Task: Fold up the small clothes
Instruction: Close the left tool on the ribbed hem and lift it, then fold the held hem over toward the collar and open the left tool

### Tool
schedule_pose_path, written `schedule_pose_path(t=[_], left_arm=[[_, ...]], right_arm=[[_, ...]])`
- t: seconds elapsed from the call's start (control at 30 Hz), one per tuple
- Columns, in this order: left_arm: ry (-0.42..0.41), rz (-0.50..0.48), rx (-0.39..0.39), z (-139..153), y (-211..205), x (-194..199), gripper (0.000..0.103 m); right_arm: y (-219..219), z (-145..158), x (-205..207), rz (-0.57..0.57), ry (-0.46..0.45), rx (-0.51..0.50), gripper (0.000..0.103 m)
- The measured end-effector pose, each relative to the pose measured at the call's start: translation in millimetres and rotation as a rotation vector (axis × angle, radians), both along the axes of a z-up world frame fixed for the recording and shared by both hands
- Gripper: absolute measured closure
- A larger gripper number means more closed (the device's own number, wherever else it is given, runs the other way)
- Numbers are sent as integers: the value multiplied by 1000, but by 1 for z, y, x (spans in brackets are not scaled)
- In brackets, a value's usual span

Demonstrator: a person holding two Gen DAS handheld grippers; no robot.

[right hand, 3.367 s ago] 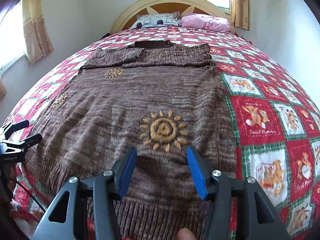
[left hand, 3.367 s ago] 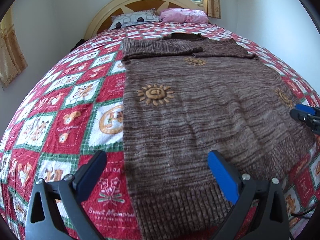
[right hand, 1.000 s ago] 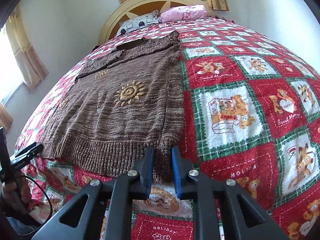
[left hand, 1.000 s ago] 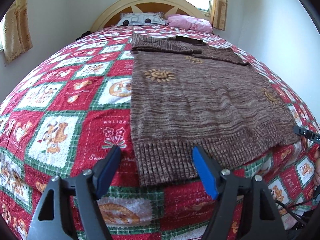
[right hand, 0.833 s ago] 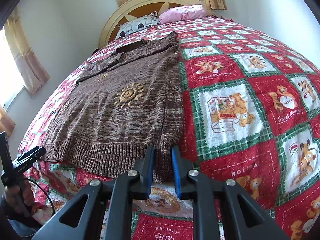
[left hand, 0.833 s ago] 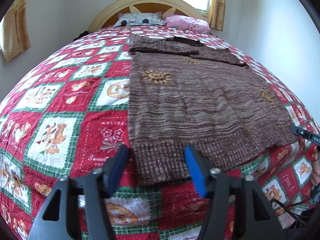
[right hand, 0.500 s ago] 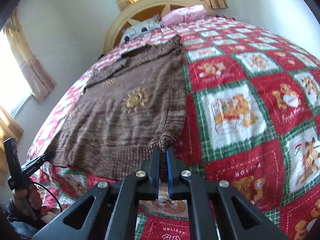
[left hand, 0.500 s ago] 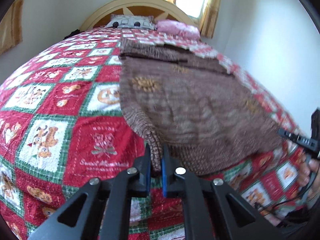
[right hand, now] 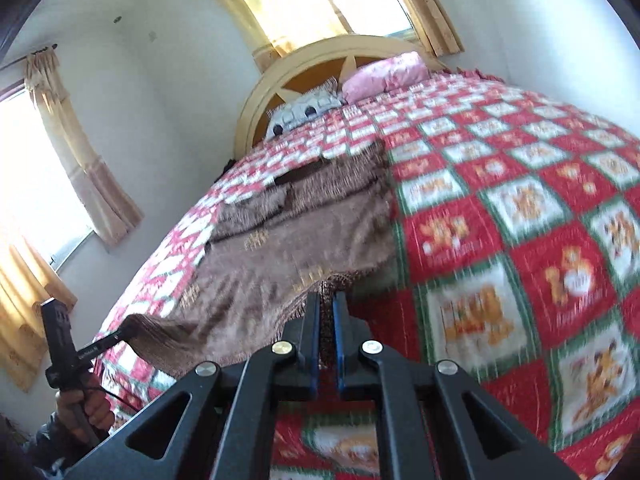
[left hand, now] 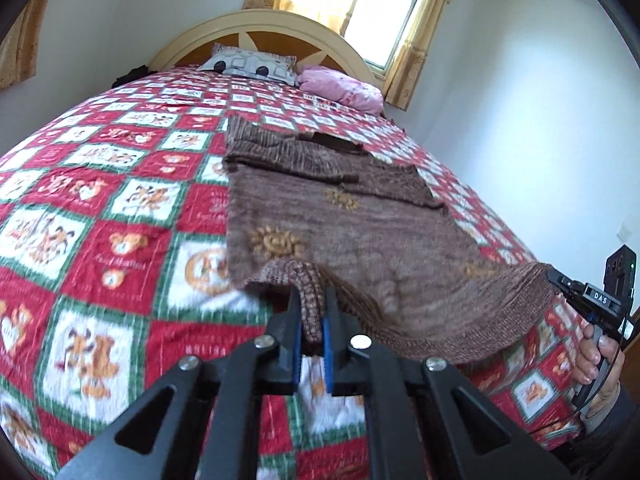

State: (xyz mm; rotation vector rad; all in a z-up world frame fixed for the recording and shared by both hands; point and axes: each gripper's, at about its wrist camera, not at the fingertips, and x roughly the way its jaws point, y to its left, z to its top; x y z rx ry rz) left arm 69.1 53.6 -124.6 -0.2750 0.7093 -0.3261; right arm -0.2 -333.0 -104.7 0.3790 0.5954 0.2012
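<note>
A brown knitted sweater with orange sun motifs lies on the bed, sleeves folded across its top. My left gripper is shut on the hem's left corner and holds it raised off the quilt. My right gripper is shut on the hem's right corner, also raised. The sweater hangs between both grippers with its lower part lifted. The right gripper shows in the left wrist view; the left gripper shows in the right wrist view.
A red, green and white patchwork quilt covers the bed. A patterned pillow and a pink pillow lie by the cream headboard. Walls and curtained windows surround the bed.
Both grippers closed on the sweater's hem corners and lifted them up and toward the headboard. The hem now hangs in the air instead of lying flat on the quilt.
</note>
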Motion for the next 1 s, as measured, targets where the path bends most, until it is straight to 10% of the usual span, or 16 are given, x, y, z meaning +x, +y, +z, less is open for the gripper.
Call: schedule_pose_path(t=[1.0], left_arm=[[-13,61,-23,45,14,216,96]], right_arm=[[-11,47,236,-31,38,-23,98]])
